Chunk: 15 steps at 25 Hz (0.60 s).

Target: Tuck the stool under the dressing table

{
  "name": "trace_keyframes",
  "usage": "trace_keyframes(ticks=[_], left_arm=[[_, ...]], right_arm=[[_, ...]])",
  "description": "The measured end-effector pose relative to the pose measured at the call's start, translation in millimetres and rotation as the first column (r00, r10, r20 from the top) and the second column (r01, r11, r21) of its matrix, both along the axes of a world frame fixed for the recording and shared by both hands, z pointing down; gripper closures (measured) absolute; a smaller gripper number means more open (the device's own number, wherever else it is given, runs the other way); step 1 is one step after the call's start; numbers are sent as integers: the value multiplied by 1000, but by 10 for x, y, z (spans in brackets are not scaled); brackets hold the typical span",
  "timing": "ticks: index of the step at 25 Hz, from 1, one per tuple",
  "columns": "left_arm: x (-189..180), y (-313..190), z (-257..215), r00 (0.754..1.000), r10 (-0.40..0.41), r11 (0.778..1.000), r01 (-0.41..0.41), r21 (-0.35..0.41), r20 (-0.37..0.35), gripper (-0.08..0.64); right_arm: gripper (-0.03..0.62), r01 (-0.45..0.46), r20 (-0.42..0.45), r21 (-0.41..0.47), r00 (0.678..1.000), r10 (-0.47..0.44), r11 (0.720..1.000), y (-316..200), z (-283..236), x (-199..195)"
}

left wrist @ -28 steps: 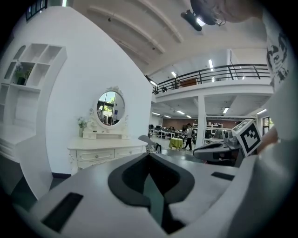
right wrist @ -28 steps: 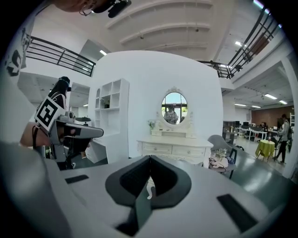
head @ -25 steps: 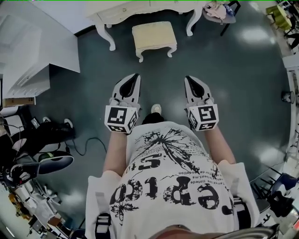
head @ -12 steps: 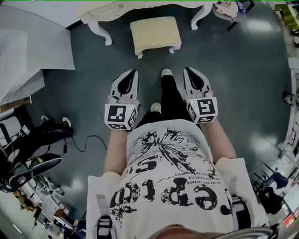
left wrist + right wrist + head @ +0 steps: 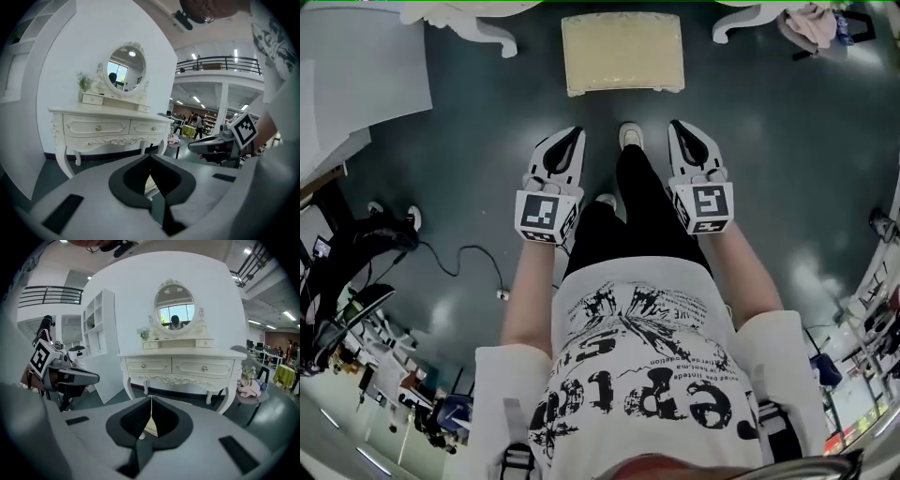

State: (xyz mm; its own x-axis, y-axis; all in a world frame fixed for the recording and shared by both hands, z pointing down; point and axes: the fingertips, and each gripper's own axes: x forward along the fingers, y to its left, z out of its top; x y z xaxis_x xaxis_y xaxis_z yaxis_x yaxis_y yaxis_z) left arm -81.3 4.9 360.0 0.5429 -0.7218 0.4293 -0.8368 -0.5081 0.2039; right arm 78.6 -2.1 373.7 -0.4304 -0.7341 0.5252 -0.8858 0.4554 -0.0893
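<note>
The cream cushioned stool (image 5: 622, 52) stands on the dark floor just in front of the white dressing table, whose curved legs (image 5: 492, 33) show at the top edge of the head view. My left gripper (image 5: 574, 133) and right gripper (image 5: 678, 127) are held side by side, short of the stool and apart from it, both shut and holding nothing. In the left gripper view the dressing table (image 5: 108, 126) with its oval mirror (image 5: 125, 68) is ahead. The right gripper view shows the table (image 5: 187, 364) head-on, with a sliver of stool (image 5: 151, 427) behind the jaws.
A white shelf unit (image 5: 356, 84) stands at the left. Cables and dark equipment (image 5: 356, 253) lie on the floor at the left. A chair with pink clothing (image 5: 811, 23) is right of the table. The person's shoe (image 5: 630, 136) is between the grippers.
The person has walked forward: the stool and table have come nearer and slid to the top of the head view. One leg has stepped out between the grippers. Both grippers stay shut.
</note>
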Motion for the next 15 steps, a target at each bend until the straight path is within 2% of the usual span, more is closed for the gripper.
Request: trace_keyframes(ticks=[6, 10, 15], left_arm=[[119, -500, 1022, 999, -22, 998, 20, -64, -34, 540], [117, -525, 1818, 996, -78, 985, 72, -160, -32, 540], [159, -642, 2515, 995, -101, 977, 99, -186, -1, 540]], right_arm=[[574, -23, -11, -82, 1000, 22, 996, -524, 1146, 159], [574, -32, -6, -154, 999, 32, 988, -590, 1903, 138], [574, -15, -21, -195, 1000, 11, 981, -717, 2619, 108]])
